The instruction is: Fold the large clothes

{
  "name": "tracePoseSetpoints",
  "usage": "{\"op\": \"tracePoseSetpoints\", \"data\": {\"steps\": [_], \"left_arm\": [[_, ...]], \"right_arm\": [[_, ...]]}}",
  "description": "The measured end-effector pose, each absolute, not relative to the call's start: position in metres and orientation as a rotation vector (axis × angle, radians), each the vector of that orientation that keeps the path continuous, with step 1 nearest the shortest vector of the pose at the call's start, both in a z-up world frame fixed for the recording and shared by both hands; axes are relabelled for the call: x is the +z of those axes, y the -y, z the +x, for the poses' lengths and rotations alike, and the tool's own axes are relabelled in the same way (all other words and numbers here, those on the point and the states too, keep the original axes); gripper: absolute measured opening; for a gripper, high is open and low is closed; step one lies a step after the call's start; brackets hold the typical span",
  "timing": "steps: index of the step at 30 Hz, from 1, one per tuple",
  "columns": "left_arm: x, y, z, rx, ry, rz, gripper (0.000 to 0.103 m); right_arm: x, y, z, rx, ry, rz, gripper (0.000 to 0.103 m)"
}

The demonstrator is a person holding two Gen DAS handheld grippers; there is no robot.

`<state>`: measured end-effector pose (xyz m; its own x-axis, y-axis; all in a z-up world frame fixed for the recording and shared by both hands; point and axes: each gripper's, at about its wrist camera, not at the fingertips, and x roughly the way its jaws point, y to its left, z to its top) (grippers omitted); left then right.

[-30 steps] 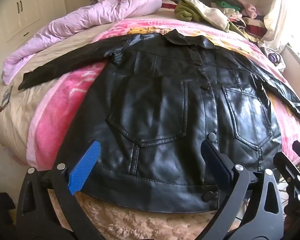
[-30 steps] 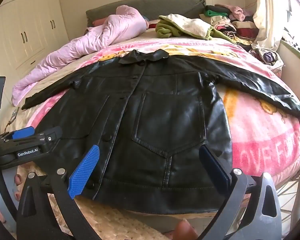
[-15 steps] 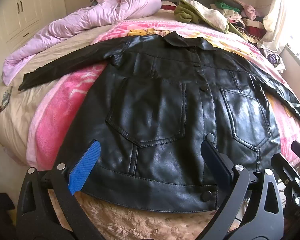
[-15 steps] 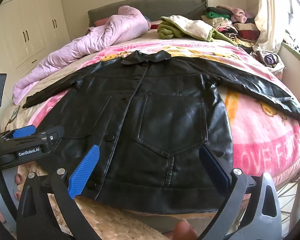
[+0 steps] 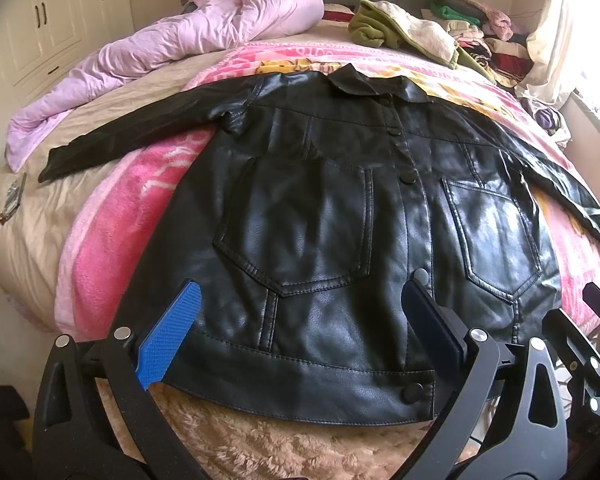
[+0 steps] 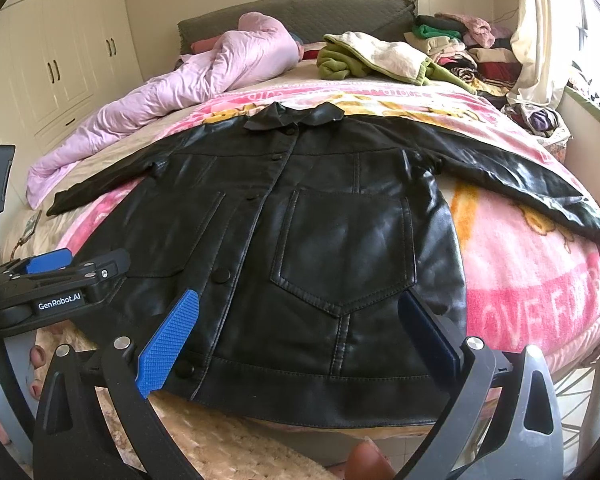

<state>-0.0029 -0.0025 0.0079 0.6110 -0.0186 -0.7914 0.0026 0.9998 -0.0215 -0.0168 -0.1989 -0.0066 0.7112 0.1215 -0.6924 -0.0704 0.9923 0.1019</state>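
Black leather jacket (image 5: 332, 232) lies face up and buttoned on the bed, spread flat on a pink printed blanket (image 5: 112, 216), its collar (image 5: 364, 80) toward the headboard and its hem at the near edge, where it overlaps a beige fluffy cover (image 5: 284, 448). Both sleeves are stretched out sideways: the left sleeve (image 5: 140, 128) runs across the pink blanket onto a beige sheet, and the right sleeve (image 6: 532, 184) reaches toward the window side. 2 large patch pockets sit on the front, one on each side of the button placket. The left gripper (image 5: 300, 328) hovers just above the hem, jaws spread wide with nothing between them, 1 blue pad (image 5: 168, 336) lit and the other in shadow. The right gripper (image 6: 296, 332) hangs over the hem's other half, likewise spread wide and empty; in its view the left gripper's body marked GenRobot.AI shows at the left edge. Beyond the jacket, a crumpled lilac duvet (image 5: 180, 40) lies along the left side, an olive and cream garment (image 6: 372, 60) rests near the grey headboard (image 6: 300, 16), and a pile of folded clothes (image 6: 460, 44) sits by the curtain. White wardrobes (image 6: 60, 60) stand on the left.
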Motion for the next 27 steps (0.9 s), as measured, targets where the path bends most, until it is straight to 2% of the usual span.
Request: {"op": "tracePoseSetpoints", "data": {"steps": [27], "left_arm": [[0.0092, 0.0035, -0.0027, -0.012, -0.911, -0.019, 0.094]], "right_arm": [[-0.0016, 0.1975, -0.0093, 0.120, -0.776, 0.076, 0.099]]}}
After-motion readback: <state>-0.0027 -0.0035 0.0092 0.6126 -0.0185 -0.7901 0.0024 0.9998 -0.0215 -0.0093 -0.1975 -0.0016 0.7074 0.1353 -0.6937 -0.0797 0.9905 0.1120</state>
